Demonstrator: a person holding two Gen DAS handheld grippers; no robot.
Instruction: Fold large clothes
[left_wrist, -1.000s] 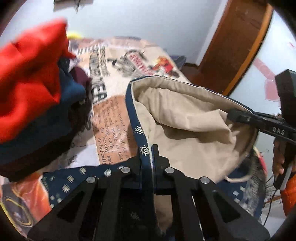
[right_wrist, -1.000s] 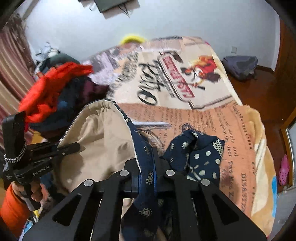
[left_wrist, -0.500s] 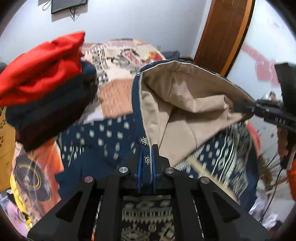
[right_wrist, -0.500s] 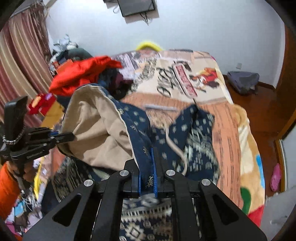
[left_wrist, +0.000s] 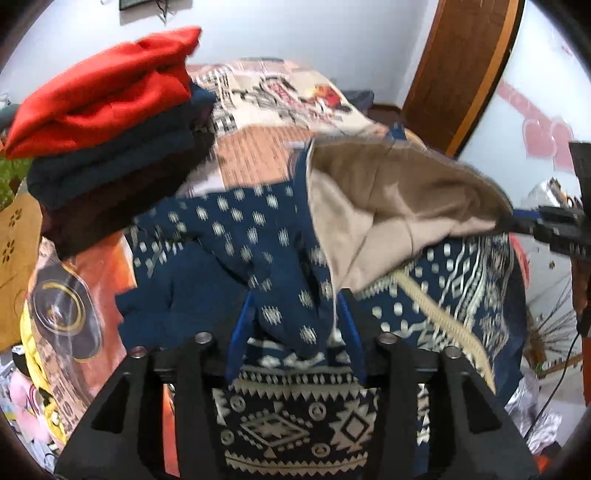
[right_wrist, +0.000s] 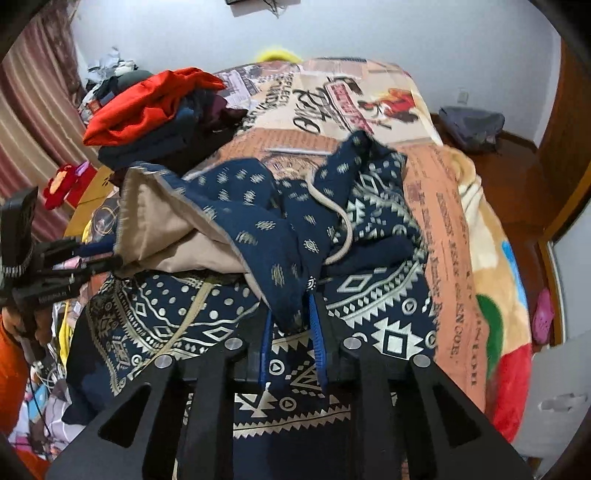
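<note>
Left wrist view: the left hand-held gripper (left_wrist: 295, 325) has its jaws spread, and a dotted navy fold of the hoodie (left_wrist: 280, 421) droops loosely between the blue fingers (left_wrist: 238, 332), slack rather than pinched. The hoodie lies on the bed (left_wrist: 258, 158) directly ahead of and beneath this gripper, patterned body nearest, hood (left_wrist: 384, 206) with its tan lining rising ahead and to the right. A cream drawstring (left_wrist: 439, 317) runs across the body to the right of the hood. The right hand-held gripper (left_wrist: 550, 225) shows at the far right of the hood, touching its rim; whether it pinches there cannot be told from here. A stack of folded clothes (left_wrist: 110, 129), red on top, sits left of the hood.

Right wrist view: the right hand-held gripper (right_wrist: 291, 332) is also open, a navy fold of the hood resting loose between its jaws. The hoodie spreads on the bed (right_wrist: 454, 236) ahead of it, its long axis appearing to run away from the camera toward the sleeve (right_wrist: 362, 155) beyond the hood. The left gripper is visible to the left of the hood (right_wrist: 162, 221), by the tan lining.

Both grippers sit at the hood end, one on each side, about equally near. The next fold probably turns on the body lying below and ahead of them.
</note>
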